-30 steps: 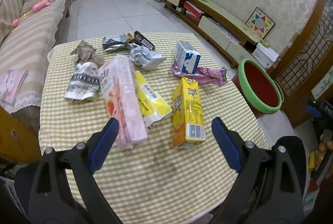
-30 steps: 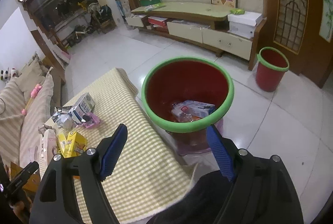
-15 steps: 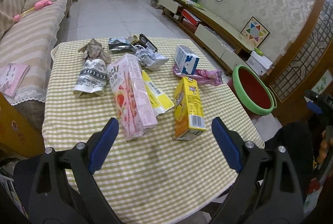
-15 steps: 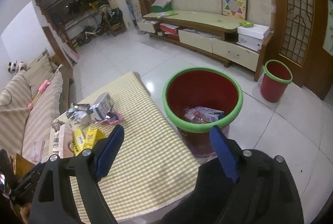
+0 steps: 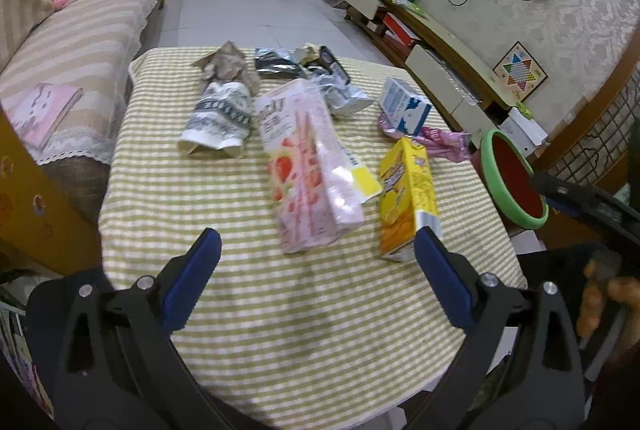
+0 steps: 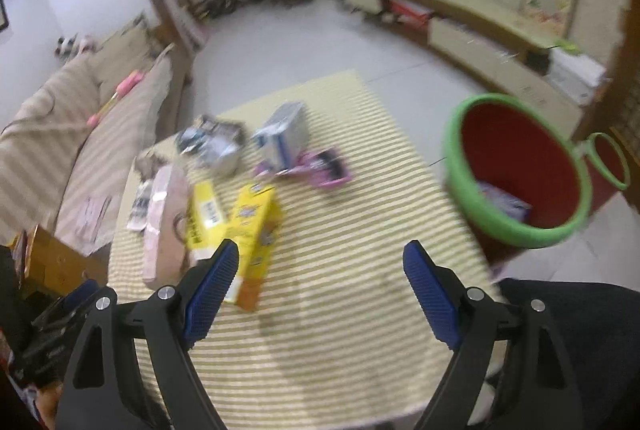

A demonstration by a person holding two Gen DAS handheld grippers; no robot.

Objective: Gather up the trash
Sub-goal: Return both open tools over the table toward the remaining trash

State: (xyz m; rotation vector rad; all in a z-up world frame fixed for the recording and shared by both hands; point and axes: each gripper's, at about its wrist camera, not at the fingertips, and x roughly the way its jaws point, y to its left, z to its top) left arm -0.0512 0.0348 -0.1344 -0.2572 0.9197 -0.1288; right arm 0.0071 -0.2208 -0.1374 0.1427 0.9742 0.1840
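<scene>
**Two tools wide apart over a counter of trash**

Both of my tools are empty. The left tool (image 5: 316, 262) has its blue fingers (image 5: 192, 280) spread wide and hovers above the near edge of the counter (image 5: 304, 330), which wears a yellow-and-white striped cloth. The right tool (image 6: 320, 278) is just as wide apart, over the same near edge, and its view is blurred.

The trash lies in the middle and far half of the counter. A pink Pocky box (image 5: 300, 166) sits at the centre, lying partly over a yellow packet (image 5: 366, 182). Just beside these, toward the right edge, lies a yellow carton (image 5: 406, 198); in the right wrist view its near end sits right at my left fingertip (image 6: 216, 282), though I cannot tell whether they touch. Farther back on the right stands a blue-and-white milk carton (image 5: 404, 106) against a crumpled pink wrapper (image 5: 440, 144). Toward the far edge are silver foil wrappers (image 5: 340, 94) and a dark wrapper (image 5: 280, 64), and on the left a patterned paper bag (image 5: 220, 118).

Off the counter's right edge stands a red bin with a green rim (image 6: 520, 174), with a wrapper already lying inside (image 6: 502, 202).
</scene>
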